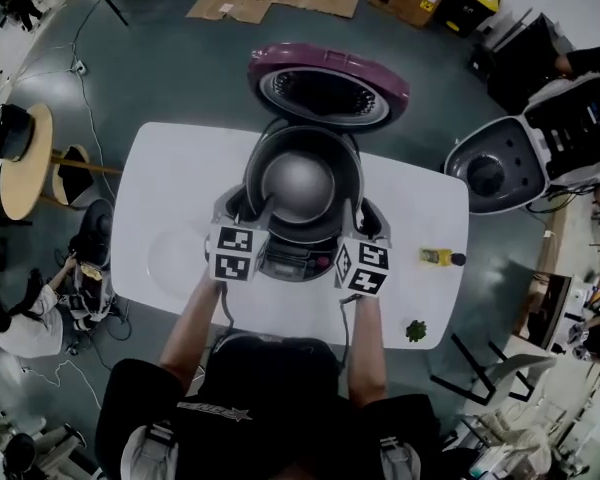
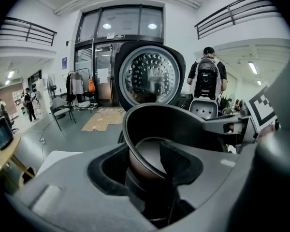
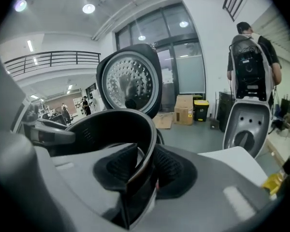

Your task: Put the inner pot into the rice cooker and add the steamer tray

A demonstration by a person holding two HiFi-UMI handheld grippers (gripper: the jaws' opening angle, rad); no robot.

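Inner pot point(image 1: 300, 180) is at the rice cooker point(image 1: 286, 260) opening, its rim clamped by left gripper point(image 1: 256, 212) and right gripper point(image 1: 348, 218). Rigid, smooth metal, probably weighty and slippery: hold opposite rim edges and keep it level.

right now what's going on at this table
A person grips the inner pot by its rim, the left hand-held gripper on one side and the right hand-held gripper on the other. The pot is in the mouth of the rice cooker on the white table, with the lid up. No steamer tray is on it yet.
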